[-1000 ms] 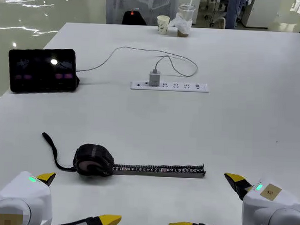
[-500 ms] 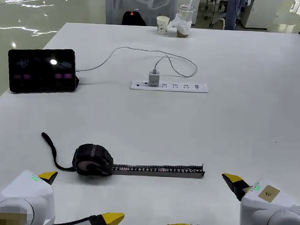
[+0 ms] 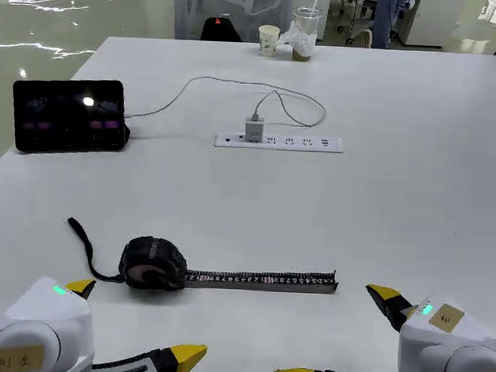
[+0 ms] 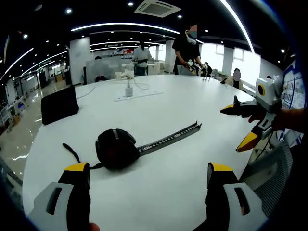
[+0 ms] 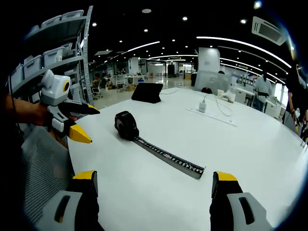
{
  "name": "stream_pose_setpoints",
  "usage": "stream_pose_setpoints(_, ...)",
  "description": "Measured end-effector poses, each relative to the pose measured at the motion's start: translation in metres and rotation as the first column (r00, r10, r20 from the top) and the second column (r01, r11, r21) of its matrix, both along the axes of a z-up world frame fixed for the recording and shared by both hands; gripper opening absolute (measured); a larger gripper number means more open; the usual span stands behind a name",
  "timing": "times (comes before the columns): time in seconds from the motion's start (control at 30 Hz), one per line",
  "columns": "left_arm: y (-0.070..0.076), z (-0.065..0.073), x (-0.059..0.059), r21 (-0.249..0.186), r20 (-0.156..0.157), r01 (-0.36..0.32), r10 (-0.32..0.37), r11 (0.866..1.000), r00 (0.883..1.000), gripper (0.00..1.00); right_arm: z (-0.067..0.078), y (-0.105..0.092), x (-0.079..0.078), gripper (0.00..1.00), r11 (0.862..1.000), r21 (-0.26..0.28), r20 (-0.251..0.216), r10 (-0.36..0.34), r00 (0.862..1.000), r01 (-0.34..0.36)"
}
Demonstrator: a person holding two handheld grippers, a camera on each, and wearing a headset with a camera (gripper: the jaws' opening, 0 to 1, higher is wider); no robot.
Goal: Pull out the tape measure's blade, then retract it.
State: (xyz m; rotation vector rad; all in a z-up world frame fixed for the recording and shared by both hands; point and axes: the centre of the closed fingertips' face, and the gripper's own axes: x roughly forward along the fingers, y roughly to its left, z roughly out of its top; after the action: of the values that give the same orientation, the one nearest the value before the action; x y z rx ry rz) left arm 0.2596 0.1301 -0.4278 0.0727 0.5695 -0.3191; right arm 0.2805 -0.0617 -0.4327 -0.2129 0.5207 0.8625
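Yellow tips mark the jaws of both tongs at the near edge of the white table (image 3: 413, 185). The left gripper (image 3: 133, 322) is at the near left, above the table surface. Its jaws are spread wide and nothing is between them. The right gripper (image 3: 338, 334) is at the near right in the same state, released and empty, with one yellow tip pointing toward the free end of the blade. Neither gripper touches the tape measure.

Just beyond them, between the two grippers and a little to the left, the black tape measure (image 3: 152, 264) lies on the table. Its blade (image 3: 260, 279) is pulled out and lies flat on the surface, running to the right from the body, with printed numbers visible along it. The end of the blade is near the right gripper but apart from it. A black strap (image 3: 82, 243) comes out from the left side of the tape measure and curves away over the table.

Farther back, in the middle of the table, is a white power strip (image 3: 279, 142) with a white charger (image 3: 255, 129) plugged in. A thin cable (image 3: 228, 85) loops behind it and runs left to a dark tablet (image 3: 68, 115), which stands near the left edge. At the far edge stand a paper cup (image 3: 270, 39) and, just beside it, a clear plastic cup (image 3: 305, 30).
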Motion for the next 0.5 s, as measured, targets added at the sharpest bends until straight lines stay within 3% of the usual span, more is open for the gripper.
stream_pose_setpoints(0.5, 0.0011, -0.0009, 0.0027, -0.005, -0.002, -0.017, 0.017, 1.0, 1.0, 0.99, -0.0007, -0.0006, 0.0001, 0.99, 1.0, 0.004, -0.009, 0.013, 1.0, -0.013)
